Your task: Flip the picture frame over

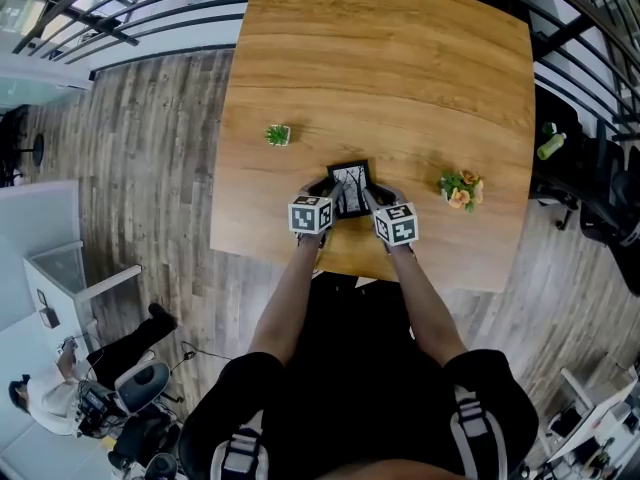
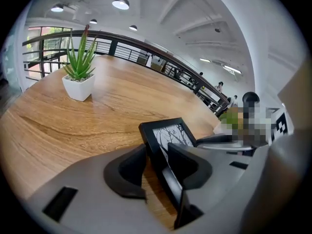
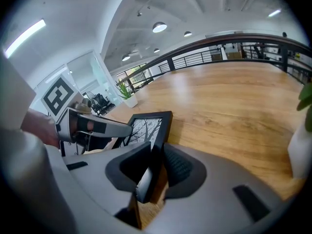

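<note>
Well, risk first: right tool (image 3: 156, 155) is clamped on the picture frame (image 1: 350, 188) at its right edge only. Left tool (image 2: 157, 154) stands parted around the left edge, one pad clear of it. So the frame could pivot or slip out on that side and slap the tabletop (image 1: 400, 68) mid-flip. Frame sits between both tools, just ahead of them, low over the tabletop, tilted. Black moulding, bare-branch print facing up, so flip looks not done.
</note>
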Available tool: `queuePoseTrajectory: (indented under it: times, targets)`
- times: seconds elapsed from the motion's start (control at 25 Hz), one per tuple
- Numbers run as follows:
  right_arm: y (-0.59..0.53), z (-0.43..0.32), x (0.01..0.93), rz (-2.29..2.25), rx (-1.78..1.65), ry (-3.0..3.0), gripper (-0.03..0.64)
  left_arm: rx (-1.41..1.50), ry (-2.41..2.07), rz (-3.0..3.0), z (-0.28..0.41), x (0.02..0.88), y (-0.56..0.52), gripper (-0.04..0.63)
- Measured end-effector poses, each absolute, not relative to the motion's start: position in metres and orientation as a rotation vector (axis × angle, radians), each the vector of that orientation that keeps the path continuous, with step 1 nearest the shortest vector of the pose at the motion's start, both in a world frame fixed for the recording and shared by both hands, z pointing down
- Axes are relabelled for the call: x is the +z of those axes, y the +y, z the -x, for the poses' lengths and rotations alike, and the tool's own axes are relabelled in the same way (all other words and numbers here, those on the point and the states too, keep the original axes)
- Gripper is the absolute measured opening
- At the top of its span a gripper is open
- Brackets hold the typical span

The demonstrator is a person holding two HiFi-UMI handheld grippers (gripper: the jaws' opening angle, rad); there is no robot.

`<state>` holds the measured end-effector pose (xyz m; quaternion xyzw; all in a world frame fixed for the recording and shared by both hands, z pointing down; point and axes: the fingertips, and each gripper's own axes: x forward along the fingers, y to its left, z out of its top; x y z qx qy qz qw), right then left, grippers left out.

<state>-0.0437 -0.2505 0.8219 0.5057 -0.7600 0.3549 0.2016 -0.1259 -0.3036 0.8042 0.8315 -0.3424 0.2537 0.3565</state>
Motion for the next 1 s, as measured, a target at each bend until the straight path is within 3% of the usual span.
queuePoseTrajectory:
  times: [0.48,0.76,1.0]
  targets:
    - [-0.254,0.044,0.829,-1.419,0.958,-2.074,0.099,0.759,-0.937,-2.226,0.124,0.811,-0.304,0.152]
    - [-0.253,0.043,0.83,-1.432,0.974,-2.078,0.213,0.813,-0.953,-2.306,0.123,0.805,-0.3,0.162]
    - [-0.248,0.042,0.818,-1.428,0.947,-2.099,0.212,0.767,-0.987,-2.309,0.134,0.79,-0.296,0.164]
